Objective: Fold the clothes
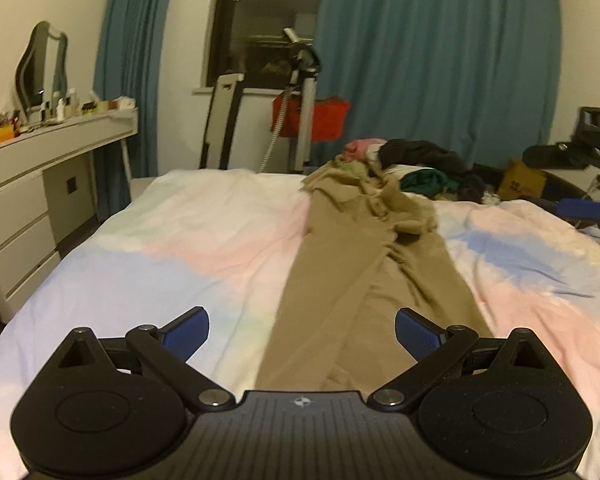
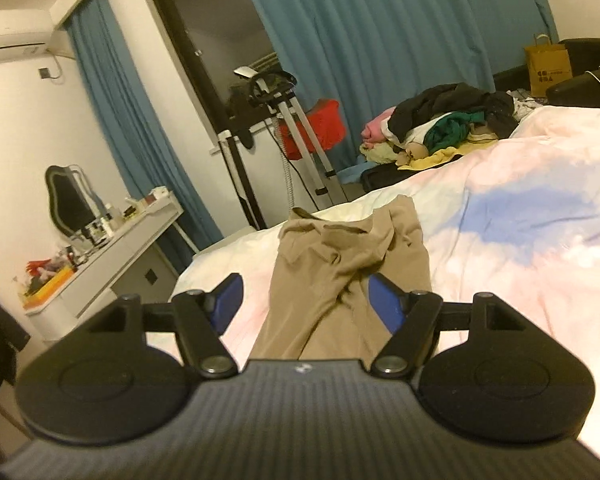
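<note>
Tan trousers [image 1: 352, 272] lie stretched out lengthwise on the pastel bed cover [image 1: 160, 248], legs toward me, waist rumpled at the far end. My left gripper [image 1: 302, 334] is open and empty, its blue pads [image 1: 418, 336] spread above the leg ends. In the right wrist view the trousers [image 2: 340, 280] also lie flat on the bed [image 2: 520, 240], waistband at the far edge. My right gripper [image 2: 304, 302] is open and empty, hovering over the trousers' middle.
A pile of mixed clothes [image 1: 412, 160] sits at the far end of the bed; it also shows in the right wrist view [image 2: 440, 124]. A white dresser with a mirror [image 1: 40, 168] stands left. A tripod [image 1: 304, 112], blue curtains and a red bag stand beyond.
</note>
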`<control>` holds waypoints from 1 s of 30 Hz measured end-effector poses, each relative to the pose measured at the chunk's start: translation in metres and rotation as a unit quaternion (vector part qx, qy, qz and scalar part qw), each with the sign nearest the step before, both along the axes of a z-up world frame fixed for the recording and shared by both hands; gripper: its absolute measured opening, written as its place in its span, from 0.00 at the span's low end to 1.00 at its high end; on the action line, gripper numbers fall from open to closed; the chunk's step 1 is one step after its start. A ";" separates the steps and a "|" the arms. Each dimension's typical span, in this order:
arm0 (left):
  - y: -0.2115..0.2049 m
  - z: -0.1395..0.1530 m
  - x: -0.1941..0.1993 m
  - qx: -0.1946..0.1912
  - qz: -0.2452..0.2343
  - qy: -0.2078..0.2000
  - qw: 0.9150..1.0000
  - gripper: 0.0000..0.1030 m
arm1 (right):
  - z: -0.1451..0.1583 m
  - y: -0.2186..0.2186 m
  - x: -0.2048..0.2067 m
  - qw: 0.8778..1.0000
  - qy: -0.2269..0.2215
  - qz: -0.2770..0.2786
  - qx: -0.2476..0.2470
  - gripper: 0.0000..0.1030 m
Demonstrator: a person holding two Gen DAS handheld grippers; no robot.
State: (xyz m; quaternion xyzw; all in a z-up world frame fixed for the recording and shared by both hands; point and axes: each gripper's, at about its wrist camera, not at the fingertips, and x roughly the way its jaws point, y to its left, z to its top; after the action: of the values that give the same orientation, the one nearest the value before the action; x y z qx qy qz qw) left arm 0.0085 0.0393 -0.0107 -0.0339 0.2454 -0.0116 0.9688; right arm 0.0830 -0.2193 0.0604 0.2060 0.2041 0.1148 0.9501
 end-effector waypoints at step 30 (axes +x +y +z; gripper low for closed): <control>0.097 -0.057 0.051 -0.108 -0.001 0.305 0.946 0.65 | -0.078 -0.043 -0.041 0.992 0.097 0.035 0.077 0.70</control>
State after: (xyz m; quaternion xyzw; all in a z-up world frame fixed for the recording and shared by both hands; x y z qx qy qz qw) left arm 0.0591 0.1359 -0.0674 -0.1403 0.5262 -0.0287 0.8382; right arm 0.0425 -0.2625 -0.0181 0.2818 0.2930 0.1430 0.9024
